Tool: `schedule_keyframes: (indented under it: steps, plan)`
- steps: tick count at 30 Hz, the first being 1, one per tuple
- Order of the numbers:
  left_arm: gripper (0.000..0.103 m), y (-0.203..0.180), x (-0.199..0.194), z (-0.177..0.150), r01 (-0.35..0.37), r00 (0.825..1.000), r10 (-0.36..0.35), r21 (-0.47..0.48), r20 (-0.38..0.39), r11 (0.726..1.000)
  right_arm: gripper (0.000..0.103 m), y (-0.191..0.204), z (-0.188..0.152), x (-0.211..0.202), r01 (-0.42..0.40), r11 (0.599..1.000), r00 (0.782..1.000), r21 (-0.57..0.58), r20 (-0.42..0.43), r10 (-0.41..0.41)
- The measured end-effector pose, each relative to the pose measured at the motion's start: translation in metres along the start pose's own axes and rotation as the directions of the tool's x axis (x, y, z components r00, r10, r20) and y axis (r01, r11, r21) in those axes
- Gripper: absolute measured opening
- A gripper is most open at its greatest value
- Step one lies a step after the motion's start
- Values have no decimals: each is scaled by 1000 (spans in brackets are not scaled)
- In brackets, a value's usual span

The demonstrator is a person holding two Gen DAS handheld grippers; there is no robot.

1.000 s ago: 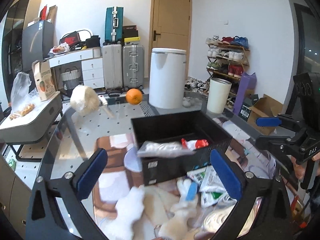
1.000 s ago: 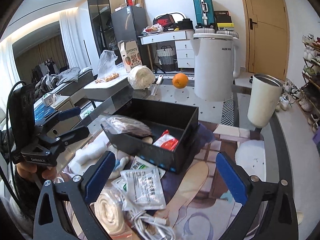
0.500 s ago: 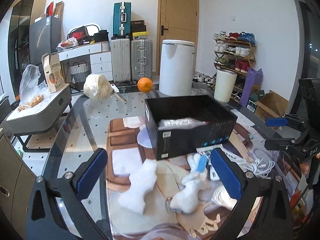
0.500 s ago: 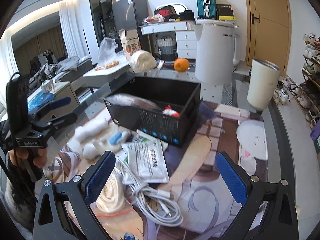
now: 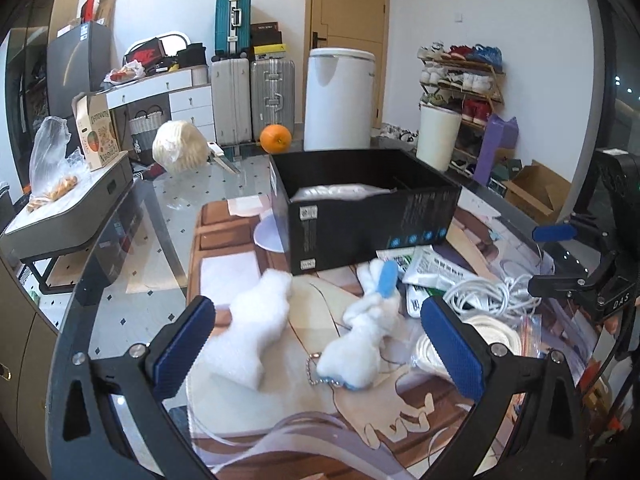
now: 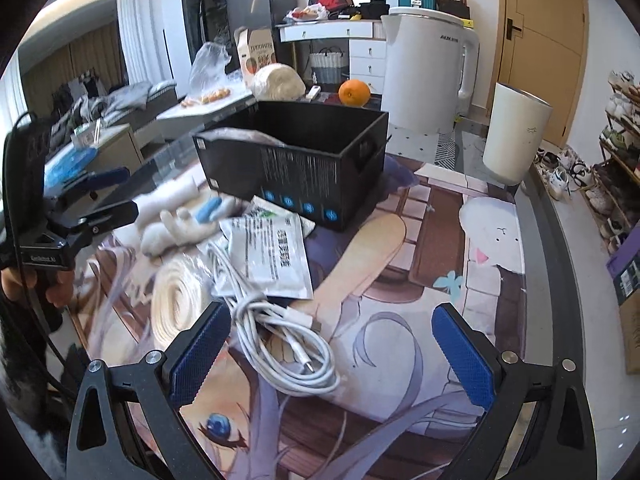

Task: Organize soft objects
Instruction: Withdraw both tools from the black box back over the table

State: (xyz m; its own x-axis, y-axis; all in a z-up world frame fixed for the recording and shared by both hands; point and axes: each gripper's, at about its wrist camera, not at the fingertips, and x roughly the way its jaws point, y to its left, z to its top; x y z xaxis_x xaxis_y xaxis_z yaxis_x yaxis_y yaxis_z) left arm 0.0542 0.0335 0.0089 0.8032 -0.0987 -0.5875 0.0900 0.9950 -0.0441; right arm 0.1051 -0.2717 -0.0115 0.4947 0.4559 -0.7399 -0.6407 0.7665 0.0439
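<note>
The left gripper [image 5: 318,344] hangs above the counter [image 5: 160,216] with its blue-padded fingers [image 5: 182,346] spread wide and nothing between them. Just ahead of its left finger lies a white fluffy toy [image 5: 256,328], and just ahead of its right finger lies a white plush rabbit [image 5: 362,332] with a blue ear and a small bead chain, both flat on the printed mat [image 5: 224,240]. Beyond the two soft toys stands the open black box [image 5: 360,216], with a pale plastic-wrapped bundle [image 5: 340,192] showing over its near wall. To the right of the right finger sit white printed pouches [image 5: 432,268], a coiled white cable [image 5: 488,292] and a roll of cream cord [image 5: 496,332]. The right gripper [image 6: 332,352] also has its fingers [image 6: 464,360] spread wide and empty; the cable's loops [image 6: 280,344] lie between them and just ahead, close to the left finger, with the pouches [image 6: 272,256] farther ahead and the black box [image 6: 296,168] behind those. Left of that gripper's left finger lie the cord roll [image 6: 176,300] and the plush rabbit [image 6: 188,220]. Far beyond the box stand an orange [image 6: 353,93], a white kettle [image 6: 424,72] and a white cup [image 6: 516,136].
</note>
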Motion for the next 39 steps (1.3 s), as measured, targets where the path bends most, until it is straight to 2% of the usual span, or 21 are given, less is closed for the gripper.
schedule_keyframes:
  steps: [13,24,26,34,39]
  plan:
    - [103,-4,10,-7,18,998,-17,10,-57,1000,102,12,1,26,-7,994,996,-108,-94,-3]
    - [103,-7,13,-8,36,996,-33,29,-80,999,102,32,1,45,-75,980,986,-186,-159,46]
    - [103,-7,13,-9,39,996,-37,27,-80,999,99,37,1,48,-86,977,986,-195,-160,55]
    - [103,-4,13,-9,46,996,-45,13,-82,999,62,37,0,49,-125,977,985,-175,-140,101]
    - [103,-4,14,-9,45,996,-43,17,-84,999,57,37,-5,41,-128,976,986,-178,-130,105]
